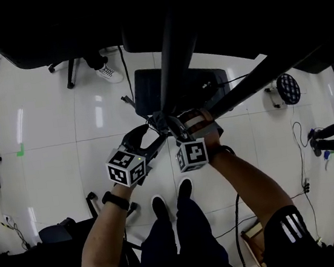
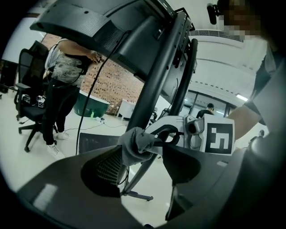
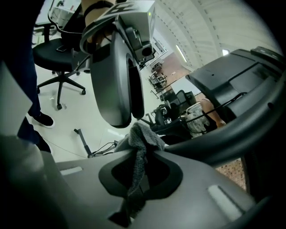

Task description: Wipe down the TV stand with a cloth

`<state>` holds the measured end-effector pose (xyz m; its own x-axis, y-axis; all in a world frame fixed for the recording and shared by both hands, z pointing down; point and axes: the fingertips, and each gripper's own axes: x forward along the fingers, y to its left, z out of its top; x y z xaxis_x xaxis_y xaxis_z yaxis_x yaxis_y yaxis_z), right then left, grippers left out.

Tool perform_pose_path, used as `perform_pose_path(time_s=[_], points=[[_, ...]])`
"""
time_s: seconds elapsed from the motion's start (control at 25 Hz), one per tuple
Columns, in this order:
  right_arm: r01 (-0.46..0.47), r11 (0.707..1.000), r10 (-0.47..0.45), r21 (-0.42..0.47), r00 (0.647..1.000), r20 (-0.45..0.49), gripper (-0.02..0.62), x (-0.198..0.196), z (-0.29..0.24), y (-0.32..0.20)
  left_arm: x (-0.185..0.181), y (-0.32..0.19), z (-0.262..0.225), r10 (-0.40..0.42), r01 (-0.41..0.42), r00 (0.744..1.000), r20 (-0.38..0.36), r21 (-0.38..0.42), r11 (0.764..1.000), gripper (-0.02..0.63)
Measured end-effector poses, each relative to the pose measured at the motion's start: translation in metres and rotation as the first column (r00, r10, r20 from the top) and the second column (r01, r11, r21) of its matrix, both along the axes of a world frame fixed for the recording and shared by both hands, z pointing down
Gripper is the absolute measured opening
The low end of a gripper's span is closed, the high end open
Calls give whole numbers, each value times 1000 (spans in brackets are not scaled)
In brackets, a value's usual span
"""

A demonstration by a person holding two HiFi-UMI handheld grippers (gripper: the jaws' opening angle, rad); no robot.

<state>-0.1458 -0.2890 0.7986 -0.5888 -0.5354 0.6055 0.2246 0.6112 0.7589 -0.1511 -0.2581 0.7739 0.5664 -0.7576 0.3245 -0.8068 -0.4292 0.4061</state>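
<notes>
The TV stand's black pole (image 1: 172,56) slants down to where my two grippers meet, above its dark base (image 1: 148,86). A grey cloth (image 3: 142,136) hangs bunched between the jaws of my right gripper (image 3: 140,174), which is shut on it and presses it against the stand's bar (image 3: 232,134). In the head view the cloth (image 1: 167,123) sits at the pole's lower end beside the right gripper (image 1: 178,131). My left gripper (image 2: 143,165) stands open, its jaws wide apart with the pole (image 2: 154,85) and the cloth (image 2: 134,143) in front of them. The left gripper (image 1: 143,144) nearly touches the right one.
The screen's dark back (image 2: 103,27) looms overhead. A person (image 2: 67,71) stands by an office chair (image 2: 27,98) at the left. A cable (image 1: 125,68) runs across the white floor, and a round black object (image 1: 288,87) lies at the right. My shoes (image 1: 159,207) are just below the grippers.
</notes>
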Motion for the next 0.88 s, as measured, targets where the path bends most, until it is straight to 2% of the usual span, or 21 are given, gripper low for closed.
perform_pose_path(time_s=[0.32,0.68,0.88], points=[[-24,998,20,-66,998,-65,17,1,76,-1,6,0,56,0,-1,1000,-18,-64,998,308],[-60,991,39,-121,985,-168,17,17,149,-5,14,1,95,-1,-3,999,-32,-117,993,311],[-100,983,84,-157,991,-105,17,21,137,-3,19,6,97,17,-21,999,-30,-124,992,313]])
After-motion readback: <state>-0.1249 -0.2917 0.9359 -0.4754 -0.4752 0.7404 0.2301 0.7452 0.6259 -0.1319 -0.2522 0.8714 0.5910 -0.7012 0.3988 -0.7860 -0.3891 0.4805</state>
